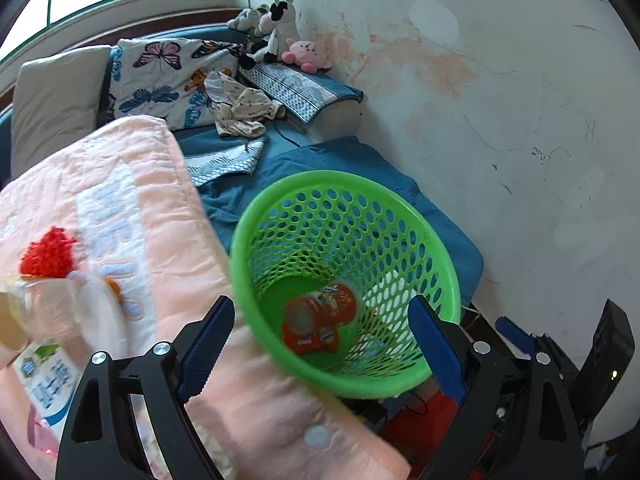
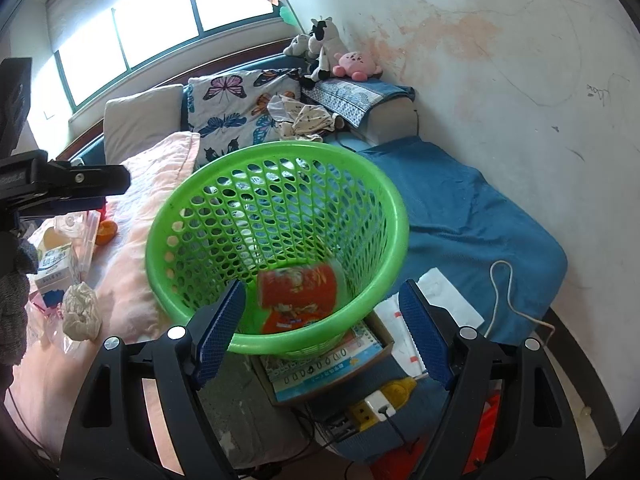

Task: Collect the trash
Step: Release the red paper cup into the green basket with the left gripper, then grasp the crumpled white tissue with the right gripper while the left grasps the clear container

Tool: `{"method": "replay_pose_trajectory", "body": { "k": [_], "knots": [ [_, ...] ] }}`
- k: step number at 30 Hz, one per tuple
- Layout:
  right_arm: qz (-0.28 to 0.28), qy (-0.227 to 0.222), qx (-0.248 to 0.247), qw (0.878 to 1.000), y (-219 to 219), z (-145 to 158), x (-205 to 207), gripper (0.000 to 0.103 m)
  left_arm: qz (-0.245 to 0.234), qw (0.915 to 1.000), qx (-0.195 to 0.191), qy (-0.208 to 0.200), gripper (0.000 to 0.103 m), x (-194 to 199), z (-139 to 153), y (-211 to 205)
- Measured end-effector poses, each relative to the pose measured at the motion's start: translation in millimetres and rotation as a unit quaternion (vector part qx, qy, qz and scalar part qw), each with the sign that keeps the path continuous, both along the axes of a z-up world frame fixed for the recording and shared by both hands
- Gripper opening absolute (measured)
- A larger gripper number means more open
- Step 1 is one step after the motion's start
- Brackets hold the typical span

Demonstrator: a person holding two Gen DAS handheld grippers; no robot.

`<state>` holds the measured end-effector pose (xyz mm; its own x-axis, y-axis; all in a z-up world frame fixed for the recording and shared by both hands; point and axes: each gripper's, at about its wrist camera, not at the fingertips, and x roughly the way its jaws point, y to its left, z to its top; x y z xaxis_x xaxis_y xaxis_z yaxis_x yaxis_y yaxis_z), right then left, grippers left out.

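Bedroom clutter up top; lower centre, the green basket [image 1: 344, 280] sits tilted between my claws. Left claw [image 1: 320, 344] gapes empty, right claw [image 2: 324, 328] also wide apart, so the red can [image 1: 320, 312] lies inside.

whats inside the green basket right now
A red can lies on its side in the basket, with a flat red wrapper below it. The near wall hides part of the floor, so smaller bits cannot be ruled out.

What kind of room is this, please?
Most likely a bedroom: a bed under a blue sheet, a butterfly pillow below the window, and plush toys in the corner.
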<state>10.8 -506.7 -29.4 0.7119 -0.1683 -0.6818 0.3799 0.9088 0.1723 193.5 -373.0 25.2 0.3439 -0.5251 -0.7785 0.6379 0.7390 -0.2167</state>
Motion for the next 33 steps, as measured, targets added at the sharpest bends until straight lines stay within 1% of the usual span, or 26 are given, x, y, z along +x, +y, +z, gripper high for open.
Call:
{"method": "replay_pose_trajectory", "body": {
  "k": [6, 12, 14, 19, 24, 29, 33],
  "knots": [
    [0.014, -0.006, 0.006, 1.000, 14.5, 5.4, -8.3, 0.080, 0.027, 0.9994, 0.008, -0.019, 0.085, -12.7, 8.2, 44.3],
    [0.042, -0.016, 0.006, 0.999, 42.7, 12.8, -12.0, 0.081, 0.070, 0.9972, -0.001, -0.025, 0.085, -23.9, 14.6, 105.5],
    [0.056, -0.020, 0.006, 0.998, 55.6, 15.8, -11.9, 0.084, 0.087, 0.9958, -0.002, -0.028, 0.085, -25.3, 15.9, 125.3],
    [0.096, -0.020, 0.004, 0.995, 86.8, 17.9, -3.8, 0.084, 0.138, 0.9901, -0.008, -0.023, 0.085, -27.2, 14.0, 180.9],
    [0.137, -0.015, 0.013, 0.990, 118.5, 14.8, 11.5, 0.084, 0.186, 0.9821, -0.013, -0.024, 0.085, -29.2, 11.8, 230.6],
    [0.176, -0.015, 0.022, 0.984, 149.3, 14.2, 27.3, 0.084, 0.221, 0.9748, -0.010, -0.026, 0.085, -34.0, 7.8, 269.4],
    [0.198, -0.013, 0.028, 0.980, 169.6, 11.6, 40.4, 0.084, 0.246, 0.9692, -0.011, -0.015, 0.085, -37.8, -2.2, 298.2]
  ]
}}
